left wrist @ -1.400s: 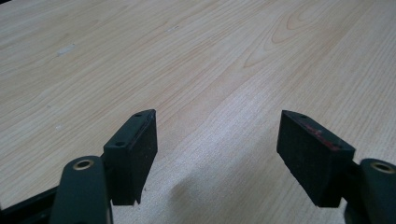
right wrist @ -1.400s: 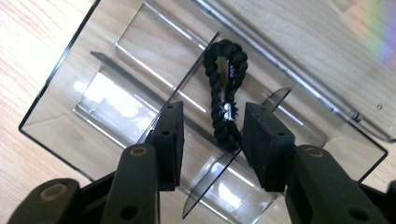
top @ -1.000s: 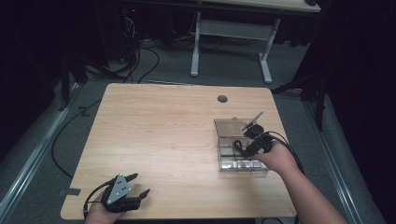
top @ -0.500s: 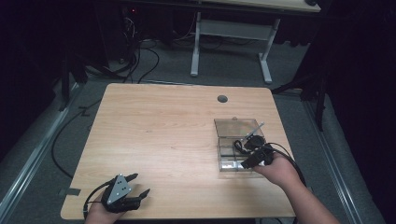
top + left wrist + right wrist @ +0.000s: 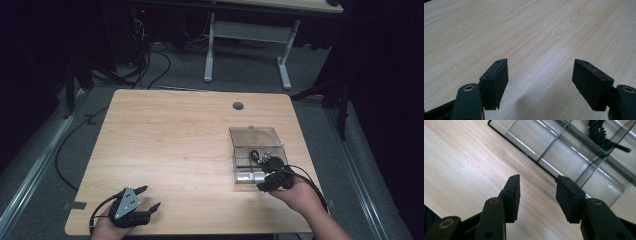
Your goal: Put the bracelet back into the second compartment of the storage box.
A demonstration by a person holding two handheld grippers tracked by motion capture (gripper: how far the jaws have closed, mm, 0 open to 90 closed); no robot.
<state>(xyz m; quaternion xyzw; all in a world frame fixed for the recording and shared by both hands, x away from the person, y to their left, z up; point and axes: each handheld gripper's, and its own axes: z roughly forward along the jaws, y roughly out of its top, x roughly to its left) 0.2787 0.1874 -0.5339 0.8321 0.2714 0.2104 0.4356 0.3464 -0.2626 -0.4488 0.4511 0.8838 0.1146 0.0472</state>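
A clear plastic compartment box lies on the right side of the wooden table. It holds a black coiled cable and silver metal parts. My right gripper hovers at the box's near edge, open and holding nothing. In the right gripper view its jaws stand apart over bare wood just short of the box's dividers, with the coiled cable farther in. My left gripper rests at the near left, open wide over bare wood.
A round cable hole sits near the table's far edge. Behind the table stands a white-legged desk, with cables on the grey floor. The surroundings are dark.
My right gripper has drawn back from over the box toward the person, ending at the box's near edge. The left gripper has not moved.
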